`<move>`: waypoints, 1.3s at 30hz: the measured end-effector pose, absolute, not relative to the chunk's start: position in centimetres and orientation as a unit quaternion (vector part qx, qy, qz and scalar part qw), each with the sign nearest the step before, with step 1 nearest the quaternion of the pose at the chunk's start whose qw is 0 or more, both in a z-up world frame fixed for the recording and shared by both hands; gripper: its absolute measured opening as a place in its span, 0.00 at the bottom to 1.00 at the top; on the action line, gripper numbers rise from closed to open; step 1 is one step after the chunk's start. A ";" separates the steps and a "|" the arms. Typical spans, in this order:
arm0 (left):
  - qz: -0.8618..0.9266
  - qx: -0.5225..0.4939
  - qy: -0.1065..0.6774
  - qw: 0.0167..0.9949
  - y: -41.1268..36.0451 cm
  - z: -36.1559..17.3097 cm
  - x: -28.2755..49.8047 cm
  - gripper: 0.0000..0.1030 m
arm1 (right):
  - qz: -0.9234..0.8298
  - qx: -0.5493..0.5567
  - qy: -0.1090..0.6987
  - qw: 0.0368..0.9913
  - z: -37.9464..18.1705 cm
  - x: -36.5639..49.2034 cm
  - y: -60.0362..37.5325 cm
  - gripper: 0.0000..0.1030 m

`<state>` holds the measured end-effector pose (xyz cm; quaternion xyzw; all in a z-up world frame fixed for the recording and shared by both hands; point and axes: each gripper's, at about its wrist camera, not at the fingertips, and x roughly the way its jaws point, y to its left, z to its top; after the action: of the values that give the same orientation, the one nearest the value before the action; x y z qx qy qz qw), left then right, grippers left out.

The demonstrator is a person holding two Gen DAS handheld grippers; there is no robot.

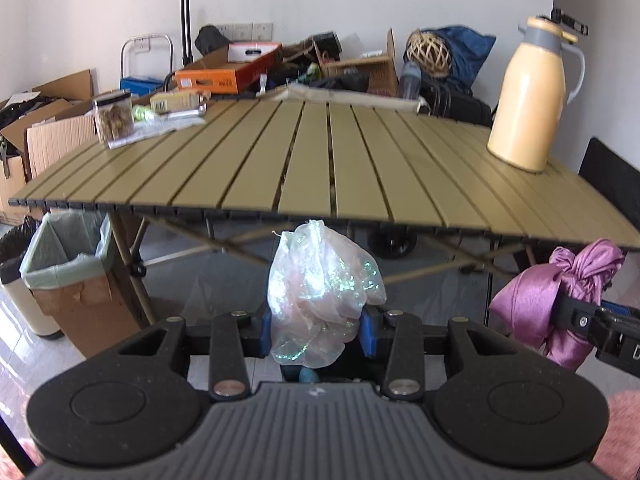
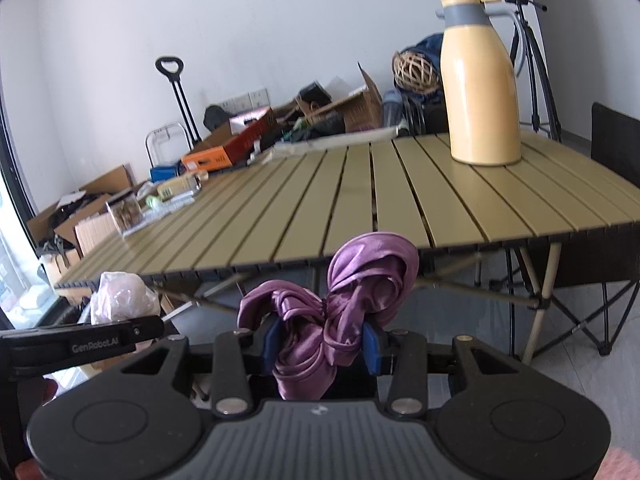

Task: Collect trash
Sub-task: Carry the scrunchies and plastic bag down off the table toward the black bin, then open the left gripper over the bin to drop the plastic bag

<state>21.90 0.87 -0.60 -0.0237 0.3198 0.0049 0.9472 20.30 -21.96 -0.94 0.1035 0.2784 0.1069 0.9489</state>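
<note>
My left gripper (image 1: 316, 330) is shut on a crumpled, iridescent clear plastic wrapper (image 1: 320, 280), held just in front of and below the table's near edge. My right gripper (image 2: 320, 340) is shut on a knotted purple satin cloth (image 2: 352, 292), also below the table edge; the cloth (image 1: 552, 296) shows at the right of the left wrist view. The wrapper (image 2: 120, 296) appears at the lower left of the right wrist view. A cardboard bin lined with a pale green bag (image 1: 68, 276) stands open on the floor under the table's left corner.
An olive slatted folding table (image 1: 320, 160) fills the middle. On it stand a yellow thermos jug (image 1: 528, 100) at the right and a clear jar of snacks (image 1: 114, 118) with wrappers at the far left. Boxes and clutter line the wall. A folding chair (image 2: 608, 200) stands right.
</note>
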 end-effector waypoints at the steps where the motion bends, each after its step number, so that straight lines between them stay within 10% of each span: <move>1: 0.005 -0.022 0.324 0.946 0.8 -1.1 21.8 0.39 | 0.107 0.102 0.284 0.947 -1.3 20.3 -22.0 0.39; 39: 0.032 -0.019 0.492 0.870 3.8 -16.7 27.6 0.39 | 0.049 0.110 0.435 0.892 -16.6 27.9 -23.6 0.39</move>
<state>27.64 3.80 -16.72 -0.0191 0.4917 0.0316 0.8700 27.86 -23.57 -16.64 0.1101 0.4351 0.0488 0.8923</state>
